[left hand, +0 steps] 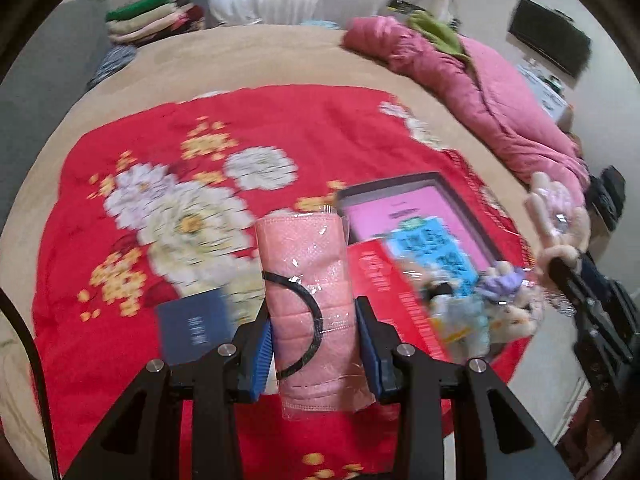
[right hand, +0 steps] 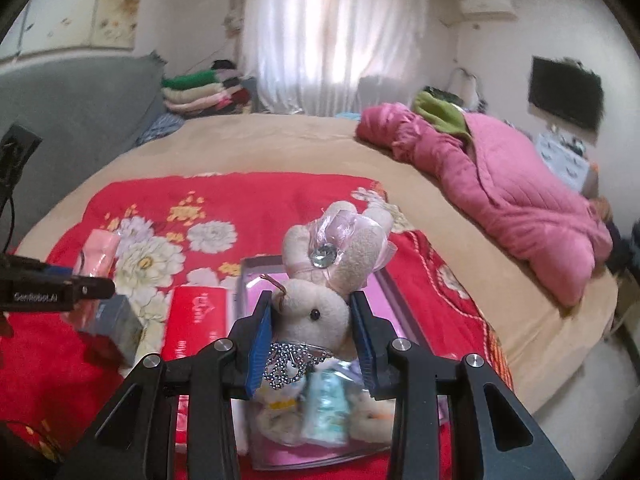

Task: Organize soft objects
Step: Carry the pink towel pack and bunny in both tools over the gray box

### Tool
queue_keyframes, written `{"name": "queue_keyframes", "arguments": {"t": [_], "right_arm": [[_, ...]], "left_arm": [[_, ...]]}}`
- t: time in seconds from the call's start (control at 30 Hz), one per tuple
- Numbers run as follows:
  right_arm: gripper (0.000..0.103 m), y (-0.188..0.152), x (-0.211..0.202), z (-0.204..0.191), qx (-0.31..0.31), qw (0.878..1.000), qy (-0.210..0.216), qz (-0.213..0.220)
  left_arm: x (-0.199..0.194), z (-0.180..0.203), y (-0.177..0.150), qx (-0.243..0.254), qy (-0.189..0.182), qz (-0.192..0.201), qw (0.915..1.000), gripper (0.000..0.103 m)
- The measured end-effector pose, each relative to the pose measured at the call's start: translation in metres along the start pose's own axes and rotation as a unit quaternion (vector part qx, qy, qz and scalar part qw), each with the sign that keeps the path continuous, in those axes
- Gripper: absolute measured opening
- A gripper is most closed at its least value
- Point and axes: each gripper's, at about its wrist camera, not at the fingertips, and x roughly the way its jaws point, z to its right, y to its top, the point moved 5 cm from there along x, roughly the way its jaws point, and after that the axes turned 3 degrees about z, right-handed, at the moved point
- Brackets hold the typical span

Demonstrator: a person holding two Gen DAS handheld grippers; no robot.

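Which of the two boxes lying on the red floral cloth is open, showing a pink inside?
The dark-rimmed tray box: its pink interior shows. The red box beside it is closed.

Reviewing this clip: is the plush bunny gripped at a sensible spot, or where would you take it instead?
Sensible: the right gripper pinches the plush bunny across its head, pads on either side. The head is round, soft and narrow enough for the jaws; the floppy ears would likely slip.

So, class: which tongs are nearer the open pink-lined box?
Right. The right tongs, gripping the plush rabbit, hang over the box; the left tongs, holding the pink packet, are off to its left.
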Motion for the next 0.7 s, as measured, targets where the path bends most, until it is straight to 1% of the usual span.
{"name": "queue_keyframes", "arguments": {"t": [0.17,0.3,0.43,0.53,0.7], "right_arm": [[0.039,-0.008,-0.004,0.035,0.055,0.998,0.023,-0.002],[0.039,-0.016,-0.005,0.061,0.078,0.997,0.011,-0.010],[0.039,-0.023,-0.006,0.081,0.104,0.994,0.011,-0.013],[0.039,-0.026,-0.004,0.086,0.106,0.994,0.007,-0.015],[0.039,-0.030,0.002,0.092,0.109,0.994,0.006,-0.021]], "left_arm": [[0.013,0.049,0.003,0.031,-0.020,-0.010,0.9993,0.038],[0.028,0.081,-0.002,0.053,-0.032,-0.026,0.9978,0.038],[0.044,0.102,-0.011,0.063,-0.040,-0.046,0.9962,0.038],[0.059,0.113,-0.019,0.069,-0.045,-0.061,0.9947,0.038],[0.073,0.131,-0.027,0.076,-0.055,-0.076,0.9927,0.038]]}}
